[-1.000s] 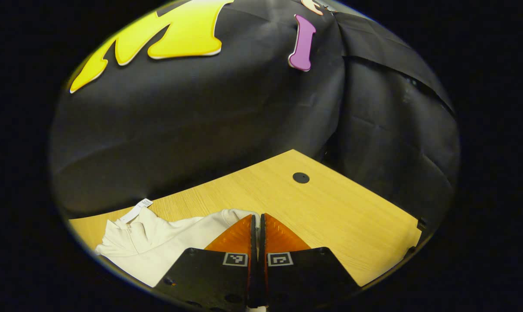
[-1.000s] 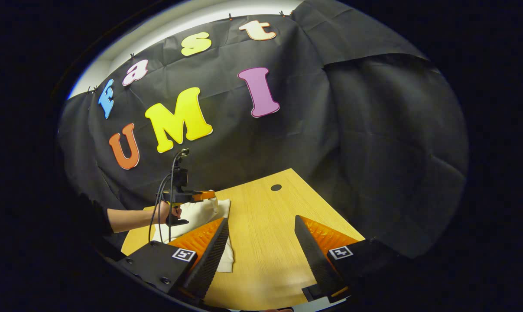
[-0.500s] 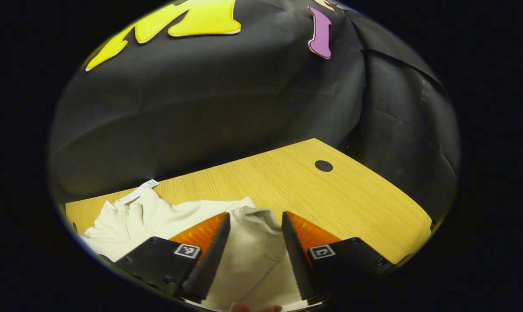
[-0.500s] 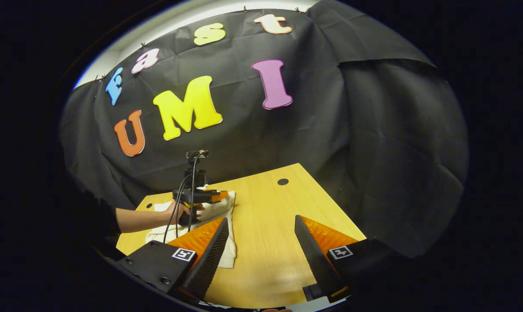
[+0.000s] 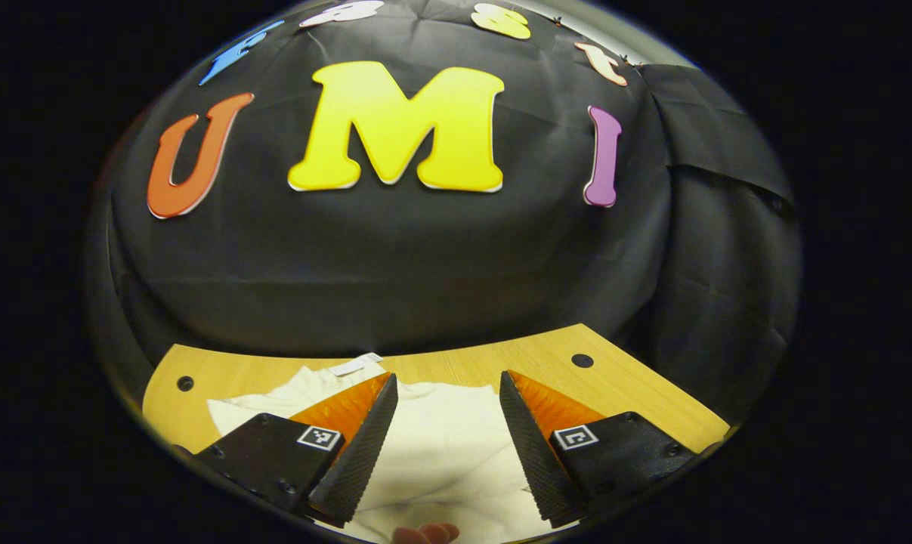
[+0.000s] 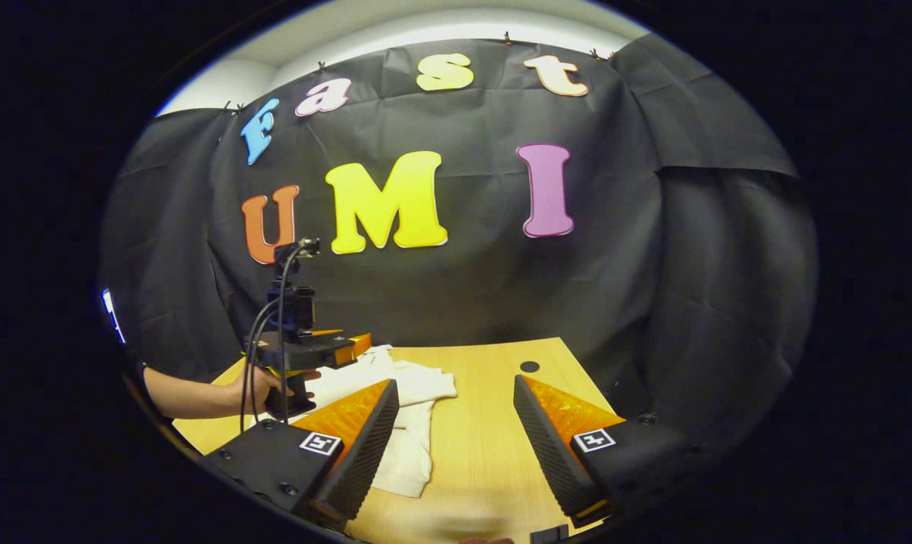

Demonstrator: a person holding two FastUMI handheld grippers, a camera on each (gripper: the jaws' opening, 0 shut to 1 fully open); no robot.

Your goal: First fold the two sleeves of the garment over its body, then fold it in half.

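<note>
A cream-white garment (image 5: 448,446) lies on the wooden table (image 5: 637,397); its collar with a white tag (image 5: 355,366) points at the back wall. In the left gripper view my left gripper (image 5: 448,381) stands open above the garment's body, with nothing between its fingers. The right gripper view shows the garment (image 6: 410,408) left of centre with a sleeve folded over its body. My right gripper (image 6: 456,385) hangs open over bare table to the garment's right. The left gripper (image 6: 353,344), held by a hand (image 6: 274,385), hovers over the garment's far left part.
The table (image 6: 486,453) has a round black hole (image 6: 530,366) near its back right corner and another hole (image 5: 185,383) at the back left. Black cloth closes the booth behind and to the right of the table.
My left gripper went from shut on the sleeve's end to open and let it go onto the body, then drew back and rose. The right gripper stayed open and tilted upward.
</note>
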